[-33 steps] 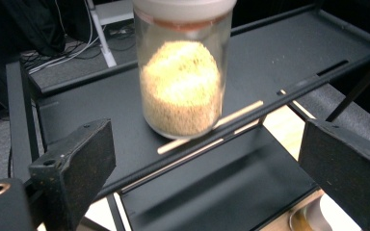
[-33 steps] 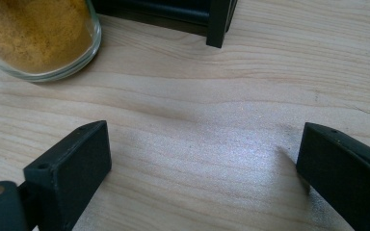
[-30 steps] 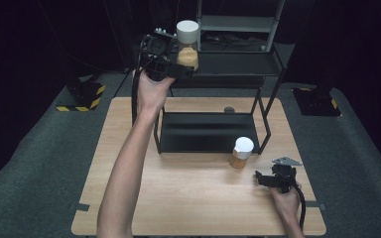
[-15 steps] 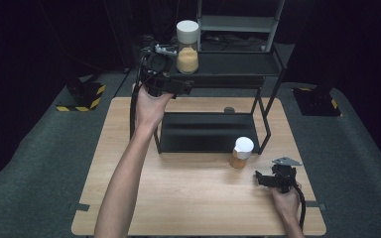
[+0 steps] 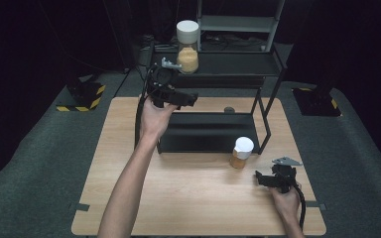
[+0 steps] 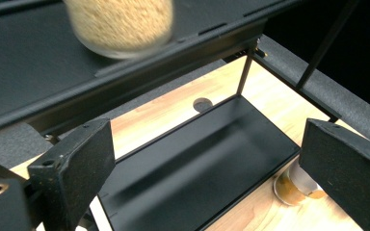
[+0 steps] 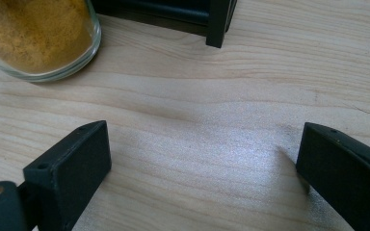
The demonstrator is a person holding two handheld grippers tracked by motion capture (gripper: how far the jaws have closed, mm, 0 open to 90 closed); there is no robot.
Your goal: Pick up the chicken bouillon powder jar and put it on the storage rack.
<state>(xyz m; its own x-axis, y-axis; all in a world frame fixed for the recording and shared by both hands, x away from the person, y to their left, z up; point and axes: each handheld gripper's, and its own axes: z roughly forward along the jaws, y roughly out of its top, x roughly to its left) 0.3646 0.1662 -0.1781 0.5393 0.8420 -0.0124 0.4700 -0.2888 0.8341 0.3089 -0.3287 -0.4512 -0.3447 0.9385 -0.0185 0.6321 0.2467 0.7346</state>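
the right gripper (image 5: 270, 179) rests low on the pale, grained wooden table (image 5: 193, 208) near its front right corner, its matte black jaws spread wide with bare wood between them. just beyond sits a small round glass jar with a white lid (image 5: 240, 151), holding fine orange-brown powder, beside a leg of the black metal two-tier rack (image 5: 213, 131). farther back the left gripper (image 5: 186, 99) hangs at the rack's upper shelf edge, jaws spread and empty. on that shelf stands a taller glass jar with a white lid (image 5: 187, 40), filled with pale, coarse grains.
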